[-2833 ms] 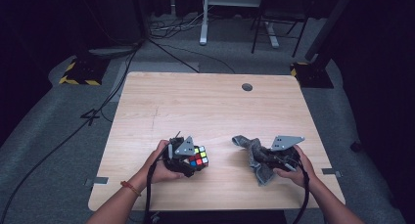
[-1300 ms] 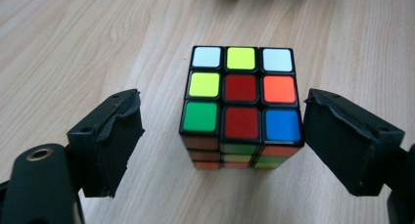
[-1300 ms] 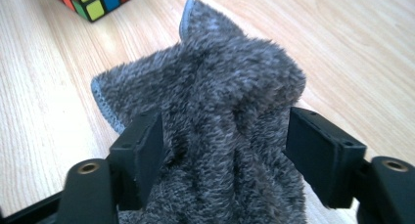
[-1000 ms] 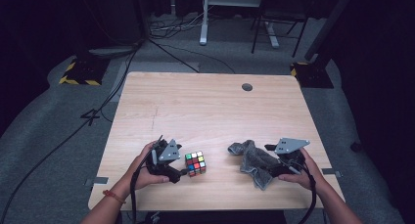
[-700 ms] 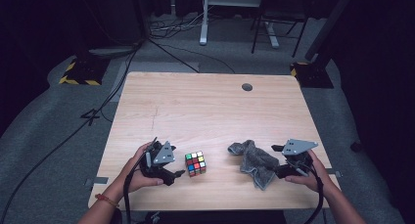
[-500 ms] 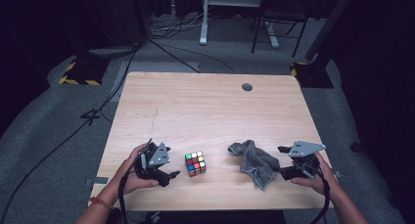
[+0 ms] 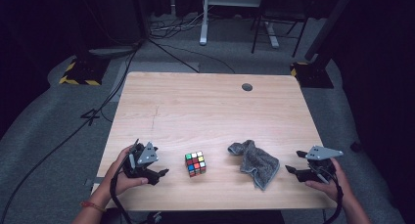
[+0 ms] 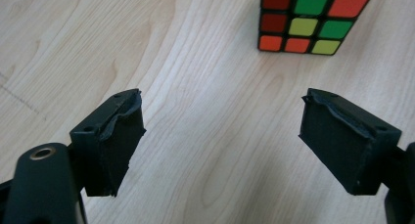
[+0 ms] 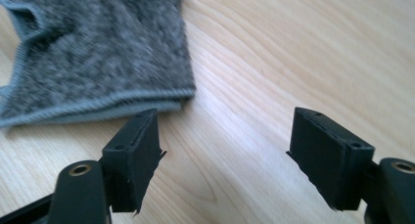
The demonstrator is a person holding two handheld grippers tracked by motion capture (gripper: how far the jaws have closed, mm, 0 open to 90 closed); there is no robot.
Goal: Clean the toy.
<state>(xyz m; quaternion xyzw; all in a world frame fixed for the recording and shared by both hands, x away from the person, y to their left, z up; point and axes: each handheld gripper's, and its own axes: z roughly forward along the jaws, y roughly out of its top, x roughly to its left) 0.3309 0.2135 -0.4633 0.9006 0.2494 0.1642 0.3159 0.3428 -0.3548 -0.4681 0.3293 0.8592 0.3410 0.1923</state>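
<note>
**Both grippers apart from cube and cloth**

Left gripper (image 7: 161, 173) and right gripper (image 7: 289, 169) sit at the bench's (image 7: 205, 106) near edge, fingers wide, holding nothing. Between them (both untouched) lie the cube (image 7: 195, 164) and grey cloth (image 7: 256, 162).

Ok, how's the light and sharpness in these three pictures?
High view: table lit evenly, room around it dark, slightly soft. Left gripper view: bright, wood grain and cube sharp, jaws crisp. Right gripper view: towel a bit blurred, a pale sheen on the wood beside it.
</note>
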